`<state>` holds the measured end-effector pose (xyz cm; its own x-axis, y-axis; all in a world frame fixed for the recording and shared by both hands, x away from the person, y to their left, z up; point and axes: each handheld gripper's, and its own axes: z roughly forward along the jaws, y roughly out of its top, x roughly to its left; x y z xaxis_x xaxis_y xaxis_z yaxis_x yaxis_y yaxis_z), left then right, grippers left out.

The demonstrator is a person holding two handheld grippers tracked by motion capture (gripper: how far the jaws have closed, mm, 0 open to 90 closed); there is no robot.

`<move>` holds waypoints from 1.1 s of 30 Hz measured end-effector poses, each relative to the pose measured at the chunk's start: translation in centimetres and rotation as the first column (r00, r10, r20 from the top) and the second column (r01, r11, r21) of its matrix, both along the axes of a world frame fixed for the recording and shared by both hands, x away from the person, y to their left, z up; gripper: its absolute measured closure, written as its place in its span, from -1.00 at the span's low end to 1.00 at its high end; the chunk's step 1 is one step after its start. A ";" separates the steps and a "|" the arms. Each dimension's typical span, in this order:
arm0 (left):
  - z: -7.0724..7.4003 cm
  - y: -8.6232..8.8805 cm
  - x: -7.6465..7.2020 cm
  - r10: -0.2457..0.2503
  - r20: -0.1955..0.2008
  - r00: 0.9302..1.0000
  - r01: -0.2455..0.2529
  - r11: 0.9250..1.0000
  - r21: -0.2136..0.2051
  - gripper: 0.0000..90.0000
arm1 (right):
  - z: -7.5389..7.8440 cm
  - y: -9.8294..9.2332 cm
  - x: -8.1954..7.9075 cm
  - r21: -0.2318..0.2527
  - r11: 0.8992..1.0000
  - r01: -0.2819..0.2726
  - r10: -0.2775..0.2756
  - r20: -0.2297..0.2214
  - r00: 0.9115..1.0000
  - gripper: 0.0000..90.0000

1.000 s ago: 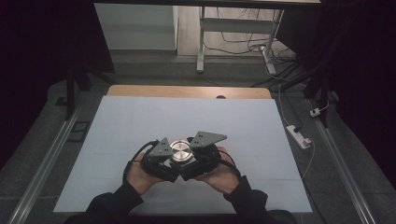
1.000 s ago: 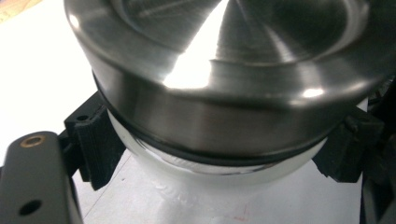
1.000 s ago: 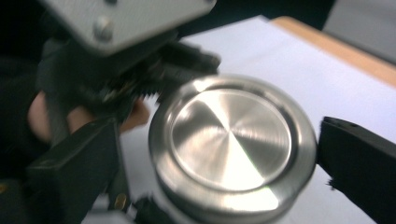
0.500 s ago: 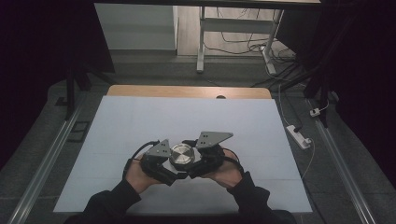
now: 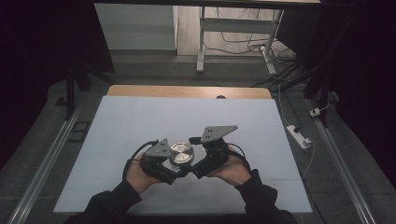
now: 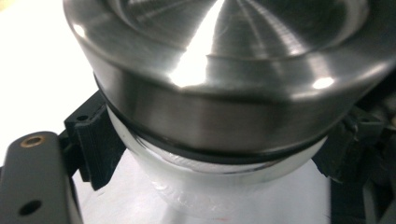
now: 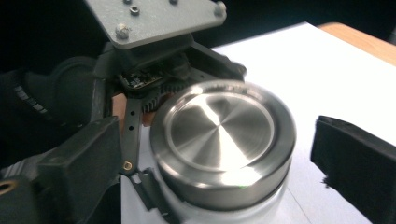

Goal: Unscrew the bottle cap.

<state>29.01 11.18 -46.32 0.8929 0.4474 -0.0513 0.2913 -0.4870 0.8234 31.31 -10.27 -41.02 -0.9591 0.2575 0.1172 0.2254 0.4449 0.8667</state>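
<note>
Near the table's front edge, a round brushed-steel lid on a clear jar is standing upright between both tools. Left gripper is pinching the jar's neck; right gripper is sitting spread, 2 jaws flanking the lid.

Super close shot here: a brushed steel lid takes up most of the frame, shiny, with a black ring under its rim. Below that is the clear jar body. The left hand-held gripper has its black ribbed pads pressed against the jar on both sides, just under the lid. White bench behind.
</note>
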 end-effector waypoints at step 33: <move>-0.5 0.1 0.5 -0.237 -0.050 0.970 0.236 0.971 -0.024 -0.65 | -1.2 0.2 -0.1 0.042 0.992 -0.119 0.117 0.063 0.991 -0.59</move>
